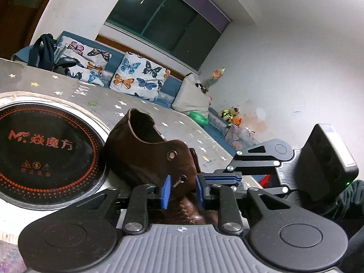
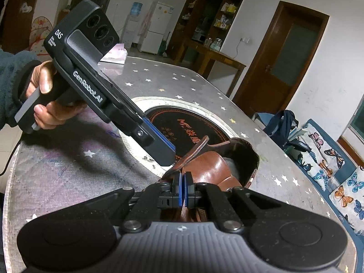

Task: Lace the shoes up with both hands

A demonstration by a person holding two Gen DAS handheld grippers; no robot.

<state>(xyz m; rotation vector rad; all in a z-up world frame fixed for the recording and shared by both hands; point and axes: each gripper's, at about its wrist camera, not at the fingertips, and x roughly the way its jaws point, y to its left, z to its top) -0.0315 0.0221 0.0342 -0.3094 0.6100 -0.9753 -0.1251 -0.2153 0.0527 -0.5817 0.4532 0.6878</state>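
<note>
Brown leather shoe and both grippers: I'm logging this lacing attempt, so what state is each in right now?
Brown leather shoe: upright on the table, upper eyelet unlaced.
Lace tip: poking from a lower eyelet.
Left gripper: open, astride the lace tip.
Right gripper: shut at the shoe's flap; what it pinches is hidden.

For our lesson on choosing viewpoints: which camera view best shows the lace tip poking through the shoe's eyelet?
The left wrist view: the lace tip sticks out of the eyelet in the brown shoe, between the open left tool's blue pads. The right wrist view shows the shoe's tongue and opening, but no lace tip.
</note>
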